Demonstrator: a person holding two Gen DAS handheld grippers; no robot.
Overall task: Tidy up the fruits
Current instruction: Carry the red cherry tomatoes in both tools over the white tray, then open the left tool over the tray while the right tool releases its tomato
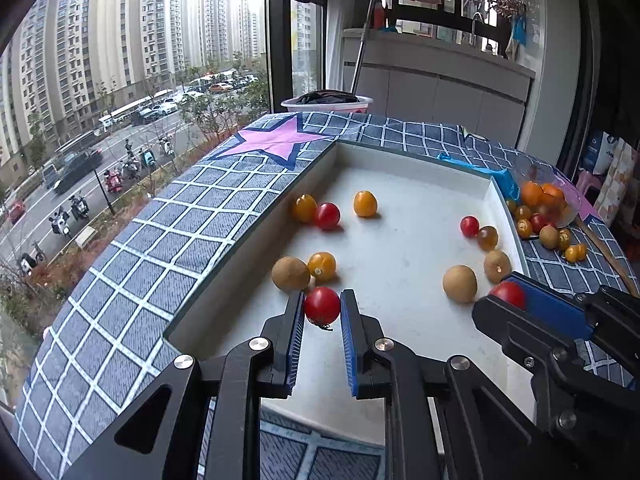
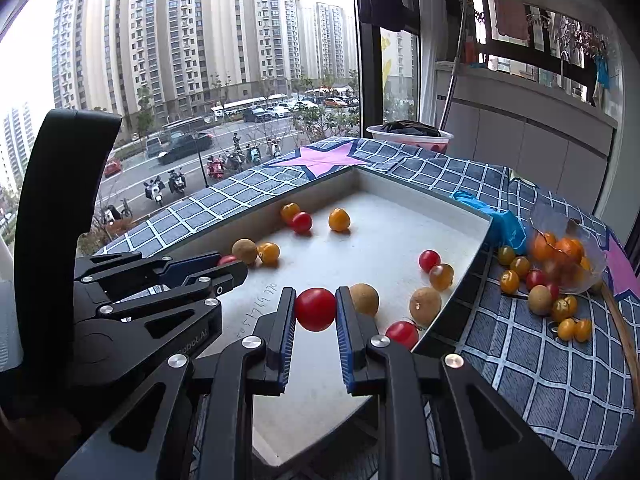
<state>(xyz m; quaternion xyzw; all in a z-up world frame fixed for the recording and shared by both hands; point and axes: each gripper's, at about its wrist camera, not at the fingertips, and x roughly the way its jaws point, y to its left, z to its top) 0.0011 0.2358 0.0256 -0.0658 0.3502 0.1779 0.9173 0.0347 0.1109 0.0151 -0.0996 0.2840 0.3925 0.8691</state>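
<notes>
Both pairs of jaws are clenched on fruit: the left gripper holds a red tomato, the right gripper another tomato, both over the white tray. Best to lower each gently beside matching reds before releasing. Whether they touch the tray floor is unclear.

Tablecloth is showing a blue-grey check w/ white grid lines, plus a pink star edged in navy. Tray is looking off-white inside. Fruit in it is running red, yellow-orange & tan-brown. Left gripper & right gripper are both wearing black frames w/ blue pads, each showing a red tomato between them. Bag is showing bright blue.
</notes>
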